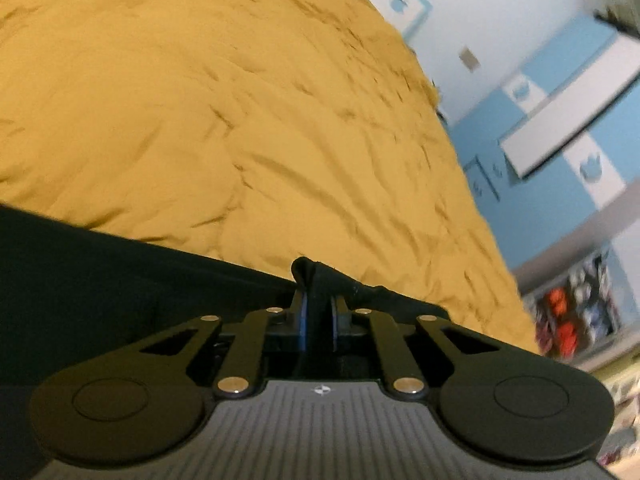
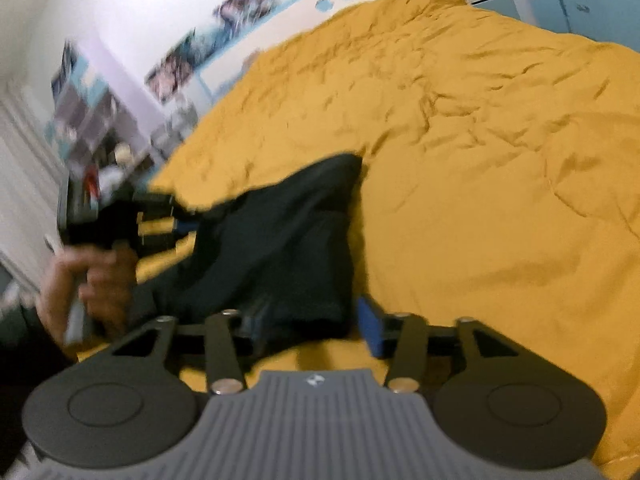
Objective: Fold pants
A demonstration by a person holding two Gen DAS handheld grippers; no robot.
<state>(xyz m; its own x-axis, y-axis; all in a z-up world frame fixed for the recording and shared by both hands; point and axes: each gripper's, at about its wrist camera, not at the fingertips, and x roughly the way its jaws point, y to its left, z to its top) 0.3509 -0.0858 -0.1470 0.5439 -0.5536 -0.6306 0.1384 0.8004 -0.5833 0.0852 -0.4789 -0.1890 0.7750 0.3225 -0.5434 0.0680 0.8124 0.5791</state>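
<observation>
Closest to us in the left wrist view, the left gripper point(image 1: 319, 312) has its jaws drawn together on a small bunched ridge of the black pants point(image 1: 120, 280), the cloth pinched between the blue pads and poking up just past the tips. From there the garment runs off to the left as a dark, fairly flat sheet lying on the wrinkled mustard bedspread point(image 1: 240, 120).

In the right wrist view, the right gripper point(image 2: 312, 320) has its jaws standing apart. The near edge of the pants point(image 2: 280, 240) lies in the gap, but the blue pad on the right side shows clear of the fabric, so we judge this side is not gripping. Beyond it the cloth rises toward the left gripper point(image 2: 176, 216), carried in the person's hand point(image 2: 92, 280); that part is blurred.

We read the step as taking hold of two points along one edge before carrying it over. To do it well, we should set the right jaws deep enough onto the edge to take every layer, then close firmly before any lift. Both holds should sit on the same edge, so the cloth hangs straight between them. Keeping it lightly taut would stop the middle from sagging and creasing. The left pinch is shallow, so a hard pull could slip it free.
</observation>
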